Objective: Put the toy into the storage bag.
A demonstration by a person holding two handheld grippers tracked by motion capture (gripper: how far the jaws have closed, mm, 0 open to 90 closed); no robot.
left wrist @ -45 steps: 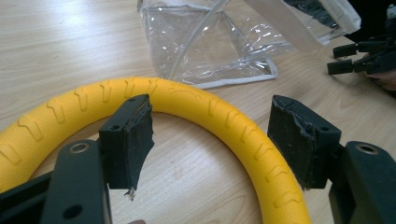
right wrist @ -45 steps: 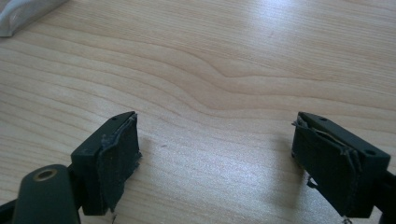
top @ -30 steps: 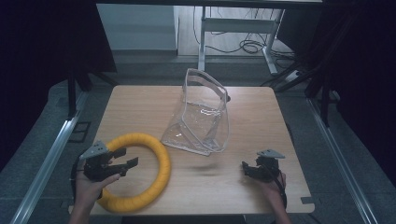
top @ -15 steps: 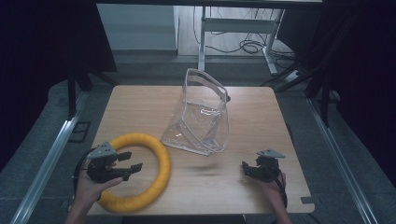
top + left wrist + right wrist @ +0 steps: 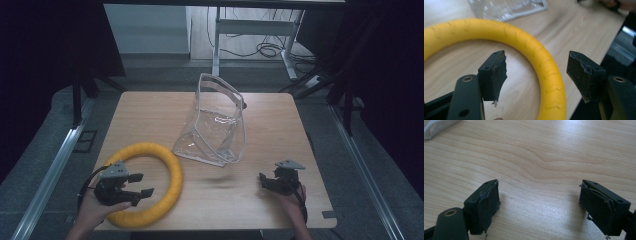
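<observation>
Left gripper (image 5: 137, 186), fingers released and just widened astride the yellow ring (image 5: 172, 170); right gripper (image 5: 541, 205) released over bare counter (image 5: 280, 125). Risk: off-centre closure pushes the ring away.

This looks like a lab or test room fitted out for recording. A plain wooden table (image 5: 280, 125) stands alone on grey carpet (image 5: 45, 165), with metal rails (image 5: 50, 170) along the floor on either side of it. Dark curtains (image 5: 45, 45) hang to the left and right, well beyond the tongs. Straight ahead of the tongs, past the far table edge, a metal desk frame (image 5: 250, 30) stands with loose cables (image 5: 260, 50) trailing on the floor beneath it.
</observation>
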